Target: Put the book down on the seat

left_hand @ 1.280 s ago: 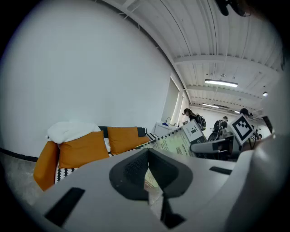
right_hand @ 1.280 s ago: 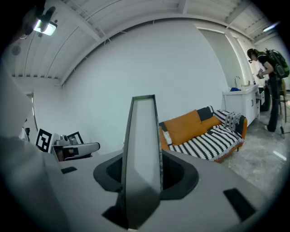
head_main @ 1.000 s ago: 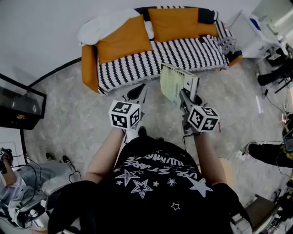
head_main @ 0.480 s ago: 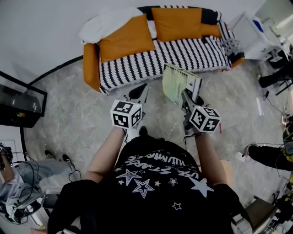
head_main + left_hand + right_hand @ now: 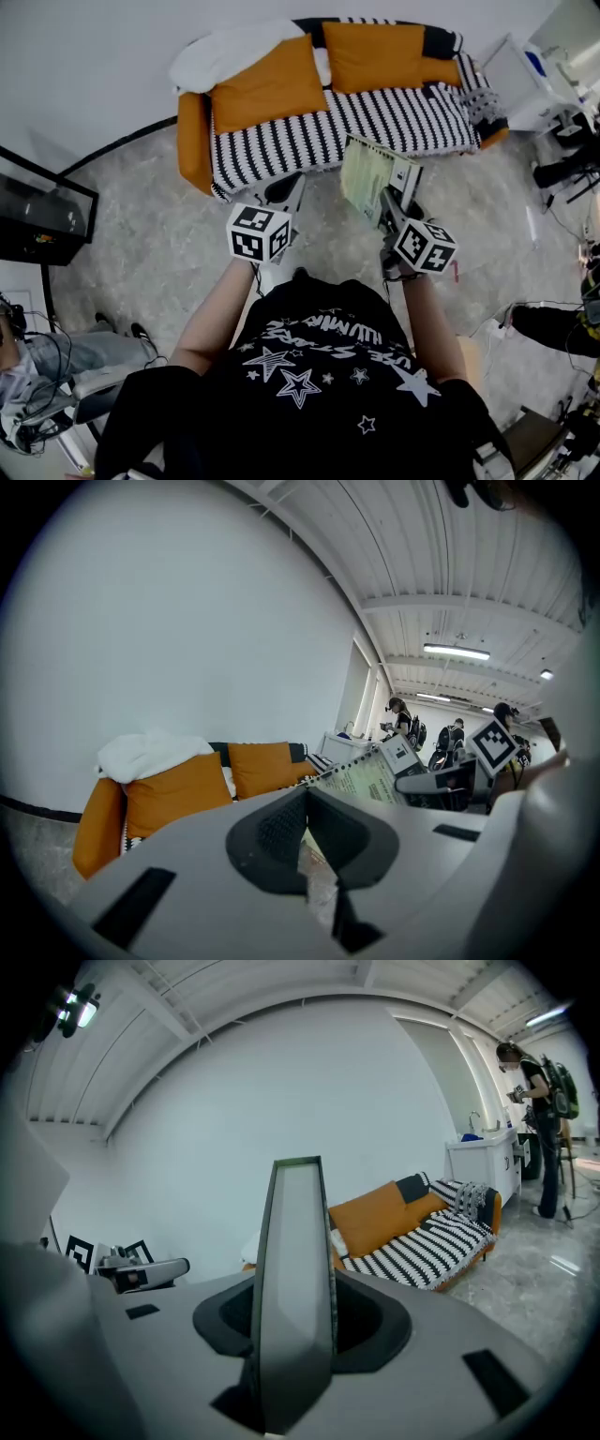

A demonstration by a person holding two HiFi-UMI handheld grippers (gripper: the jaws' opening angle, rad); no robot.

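A thin spiral-bound book with a pale green cover stands on edge in my right gripper, which is shut on its lower part. In the right gripper view the book rises edge-on between the jaws. The book hangs over the floor just in front of the sofa's black-and-white striped seat. My left gripper is level with it on the left, shut and holding nothing. The left gripper view shows the book and the right gripper off to its right.
Orange cushions and a white blanket lie on the sofa's back part. A white cabinet stands at the right and a black stand at the left. A seated person and cables are at lower left.
Both grippers and the book have drifted slightly right and down in the head view, as has the sofa. The grip on the book is unchanged.
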